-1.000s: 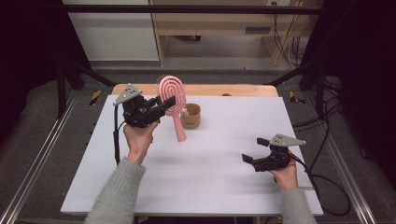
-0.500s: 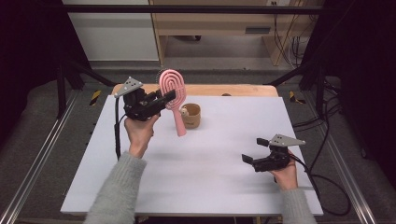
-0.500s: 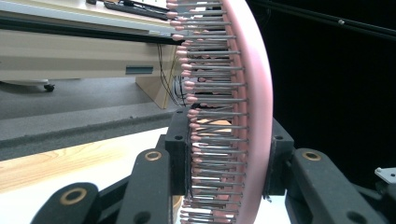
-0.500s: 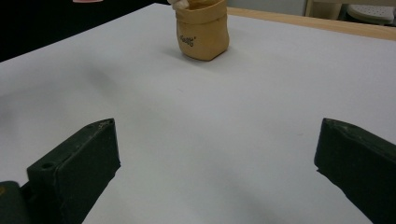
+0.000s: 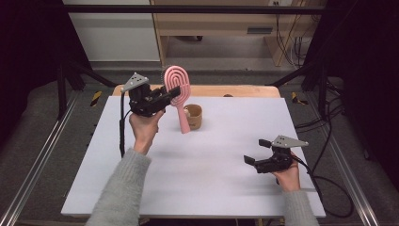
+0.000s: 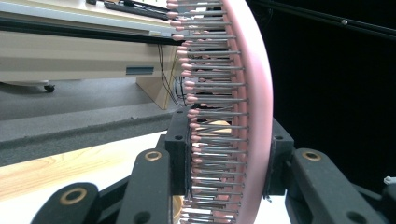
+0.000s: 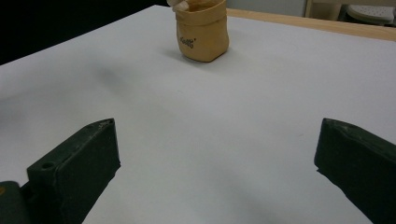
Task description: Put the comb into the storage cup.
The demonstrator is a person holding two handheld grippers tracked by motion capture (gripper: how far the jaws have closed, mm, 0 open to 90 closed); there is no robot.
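A pink hairbrush (image 5: 178,77) hangs upright above the white table, head up and handle down. My left gripper (image 5: 175,92) is shut on the lower part of its head. In the left gripper view the jaws (image 6: 229,154) clamp the brush (image 6: 256,93) edge-on, one on the bristle side and one on the pink back. A small tan pouch (image 5: 194,117) stands on the table just behind the handle. My right gripper (image 5: 255,151) rests low at the right of the table, open and with nothing in it. Its open jaws (image 7: 217,154) face the pouch (image 7: 202,32) across bare table.
A white sheet (image 5: 211,183) covers the table, with a strip of wooden edge (image 5: 235,89) at the back. Something pale sticks out of the pouch's top (image 7: 180,4). Dark frame rails run along both sides. A cabinet stands beyond the table.
The left hand has lifted the hairbrush a little higher and slightly to the right. The right gripper has stayed where it was.
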